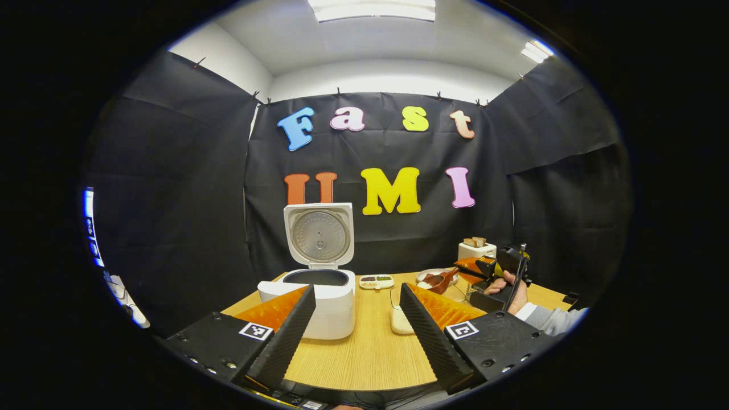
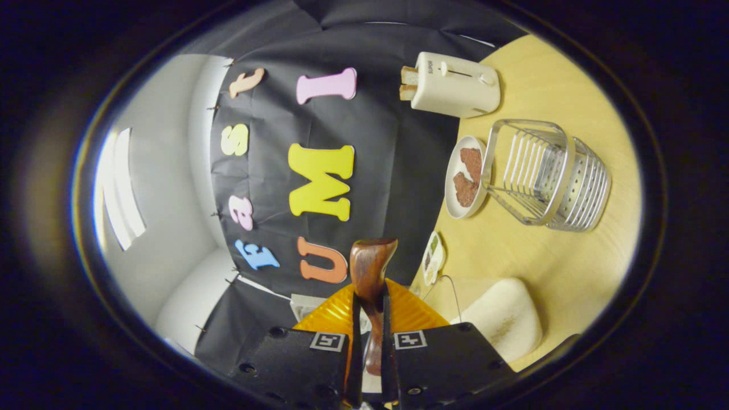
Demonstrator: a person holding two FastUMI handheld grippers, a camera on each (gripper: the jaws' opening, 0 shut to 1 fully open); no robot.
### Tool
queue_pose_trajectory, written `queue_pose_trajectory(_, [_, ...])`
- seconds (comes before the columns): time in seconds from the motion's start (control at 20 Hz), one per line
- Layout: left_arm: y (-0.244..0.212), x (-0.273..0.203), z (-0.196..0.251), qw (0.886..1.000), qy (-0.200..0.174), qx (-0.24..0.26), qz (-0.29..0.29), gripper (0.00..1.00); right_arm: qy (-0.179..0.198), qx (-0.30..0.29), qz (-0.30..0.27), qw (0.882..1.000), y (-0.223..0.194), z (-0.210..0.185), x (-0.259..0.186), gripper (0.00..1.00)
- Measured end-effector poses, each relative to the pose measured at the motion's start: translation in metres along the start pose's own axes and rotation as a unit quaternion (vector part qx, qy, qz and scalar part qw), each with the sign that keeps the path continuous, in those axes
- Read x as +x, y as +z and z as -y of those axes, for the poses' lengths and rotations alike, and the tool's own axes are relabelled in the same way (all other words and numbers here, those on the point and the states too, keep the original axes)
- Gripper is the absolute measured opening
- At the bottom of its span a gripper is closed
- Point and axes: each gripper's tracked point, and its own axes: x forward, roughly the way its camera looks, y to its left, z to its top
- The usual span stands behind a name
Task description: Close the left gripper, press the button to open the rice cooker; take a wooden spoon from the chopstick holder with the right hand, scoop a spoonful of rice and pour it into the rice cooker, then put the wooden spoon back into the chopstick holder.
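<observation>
step: we judge the lid is done, rice cooker (image 1: pixel 319 296) stands open near the desk's (image 1: pixel 370 347) left edge; scoop or carry comes next.
right gripper (image 2: pixel 369 319): jaws nearly closed, clamped on the wooden spoon (image 2: pixel 370 273).
spoon axis: handle runs straight out along the jaws, bowl end forward; in the left gripper view the wooden spoon (image 1: pixel 441 279) sits over the plate (image 1: pixel 435 276) by the far right side.
left gripper (image 1: pixel 356 324): jaws wide apart, holding nothing.
key relation: cooker lies well apart from the spoon, toward the left edge; right hand (image 1: pixel 504 287) must cross.
chopstick holder (image 2: pixel 549 176): wire, upright, beside the plate.
rice load: cannot tell.
</observation>
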Motion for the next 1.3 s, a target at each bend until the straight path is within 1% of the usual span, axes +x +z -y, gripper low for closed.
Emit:
queue_pose_trajectory(0.05, [-0.001,-0.001,0.001,1.0,-0.001,0.0,-0.001,0.95,0.005,0.011,0.001,1.0,0.0,-0.002,0.0,0.18])
queue_pose_trajectory(0.3, [0.004,-0.003,-0.007,1.0,0.004,-0.002,0.006,0.95,0.023,0.018,-0.006,1.0,-0.01,-0.027,0.006,0.18])
queue_pose_trajectory(0.4, [0.004,-0.002,-0.006,1.0,-0.001,-0.006,0.007,0.95,0.028,0.013,-0.01,0.999,-0.018,-0.042,0.012,0.18])
queue_pose_trajectory(0.5, [0.003,-0.005,-0.01,1.0,-0.003,-0.008,0.004,0.95,0.025,0.006,-0.014,1.0,-0.029,-0.054,0.018,0.18])
queue_pose_trajectory(0.55, [0.003,-0.006,-0.016,1.0,0.003,-0.009,0.004,1.0,0.026,0.001,-0.02,0.999,-0.036,-0.06,0.022,0.17])
queue_pose_trajectory(0.6, [0.004,-0.009,-0.025,1.0,0.012,-0.008,0.005,0.95,0.029,-0.006,-0.024,0.999,-0.044,-0.068,0.027,0.18])
queue_pose_trajectory(0.75, [0.005,-0.017,-0.048,0.999,0.033,-0.007,0.01,0.95,0.021,-0.023,-0.034,0.999,-0.07,-0.079,0.048,0.15])
queue_pose_trajectory(0.95, [0.003,-0.029,-0.082,0.998,0.061,-0.01,0.011,0.95,0.016,-0.04,-0.047,0.998,-0.103,-0.095,0.075,0.15])
queue_pose_trajectory(1.05, [-0.004,-0.033,-0.098,0.997,0.08,-0.006,0.002,0.95,0.012,-0.054,-0.054,0.997,-0.125,-0.102,0.093,0.15])
queue_pose_trajectory(1.15, [-0.009,-0.036,-0.115,0.995,0.104,-0.002,-0.006,0.95,0.004,-0.075,-0.074,0.994,-0.155,-0.111,0.112,0.15])
queue_pose_trajectory(1.2, [-0.011,-0.037,-0.113,0.994,0.105,-0.009,-0.007,0.95,0.002,-0.094,-0.079,0.992,-0.166,-0.117,0.122,0.15])
queue_pose_trajectory(1.3, [-0.013,-0.036,-0.107,0.996,0.089,-0.02,-0.012,0.94,-0.004,-0.139,-0.086,0.987,-0.192,-0.128,0.139,0.15])
